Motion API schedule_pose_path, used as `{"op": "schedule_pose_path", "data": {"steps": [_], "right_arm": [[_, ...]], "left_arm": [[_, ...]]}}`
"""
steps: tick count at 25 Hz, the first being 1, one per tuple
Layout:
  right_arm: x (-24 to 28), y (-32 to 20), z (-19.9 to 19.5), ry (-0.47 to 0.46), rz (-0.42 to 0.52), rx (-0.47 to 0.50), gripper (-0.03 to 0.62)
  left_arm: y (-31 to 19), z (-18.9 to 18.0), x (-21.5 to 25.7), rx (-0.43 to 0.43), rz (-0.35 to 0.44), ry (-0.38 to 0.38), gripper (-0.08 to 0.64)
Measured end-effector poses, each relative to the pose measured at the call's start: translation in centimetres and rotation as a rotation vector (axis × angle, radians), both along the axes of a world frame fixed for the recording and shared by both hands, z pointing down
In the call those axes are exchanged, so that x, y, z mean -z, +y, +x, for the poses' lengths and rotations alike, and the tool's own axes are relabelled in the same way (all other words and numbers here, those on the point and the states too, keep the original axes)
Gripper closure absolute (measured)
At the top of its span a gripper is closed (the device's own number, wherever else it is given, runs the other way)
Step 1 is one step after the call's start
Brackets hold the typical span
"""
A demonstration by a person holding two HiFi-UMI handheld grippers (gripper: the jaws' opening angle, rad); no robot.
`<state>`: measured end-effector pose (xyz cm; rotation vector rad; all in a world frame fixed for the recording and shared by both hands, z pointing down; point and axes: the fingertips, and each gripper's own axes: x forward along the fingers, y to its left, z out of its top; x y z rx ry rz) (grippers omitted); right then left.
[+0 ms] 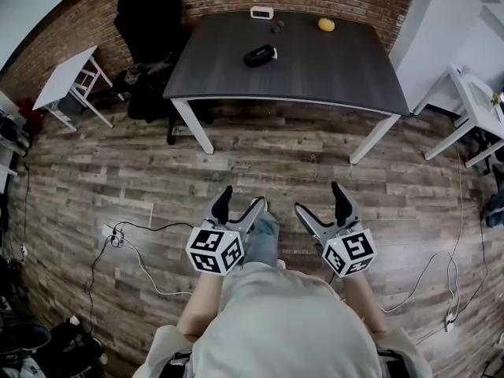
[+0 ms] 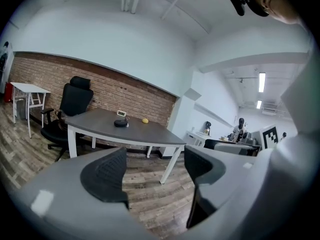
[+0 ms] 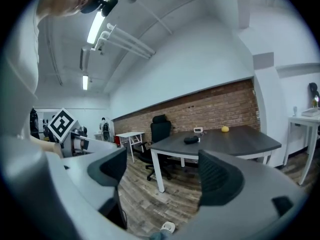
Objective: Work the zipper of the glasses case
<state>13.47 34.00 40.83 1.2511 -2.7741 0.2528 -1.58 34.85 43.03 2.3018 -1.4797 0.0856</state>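
left gripper point(image 1: 240, 199): jaws spread wide, nothing between them. Lower centre-left of the head view, held over the wood floor point(image 1: 276, 156).
right gripper point(image 1: 319, 199): jaws also spread wide and empty. Lower centre-right, near the left one.
glasses case point(image 1: 260, 55): dark, lying on the grey table point(image 1: 315, 73), upper centre of the head view. Well apart from both grippers, untouched.
zipper: too small to tell whether it is open or closed.
yellow object point(image 1: 326, 24): small and round, near the table's far edge, up and right of the case.
white device point(image 1: 261, 12): at the far edge, above the case in frame.
office chair point(image 1: 150, 22): black, at the table's left end, upper left.
side table point(image 1: 67, 77): white, far upper left.
power strip point(image 1: 114, 233): on the floor with its cable, left of the left gripper.
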Motion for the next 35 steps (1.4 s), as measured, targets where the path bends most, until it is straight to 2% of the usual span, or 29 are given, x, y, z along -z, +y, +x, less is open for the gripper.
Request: {"op": "schedule_pose_path", "data": {"steps": [7,13,23,29,35], "right_arm": [[-1.3,-8.2,-2.1,0.008,-0.004,-0.013,0.176],[-0.5,-18.4,-5.3,0.038,0.015,0.004,0.176],[1.6,-32.6,-10.1,0.027,0.030,-0.046,0.176],[1.6,-38.5,-11.9,0.037,0.029,-0.076,0.176],[0.5,-41.6,-12.7,0.063,-0.010,-0.092,0.176]], "left_arm": [[-8.1,-2.3,-1.2,0.009,-0.001,0.027,0.213],[-18.0,-4.6,-1.1,-0.002,-0.006,0.040,0.213],[-33.1,-9.7,0.4,-0.046,-0.014,0.035,0.213],[-39.4,-11.6,0.2,-0.081,-0.021,0.039,0.213],[-44.0,-13.0,-1.3,-0.089,-0.065,0.055,0.213]]}}
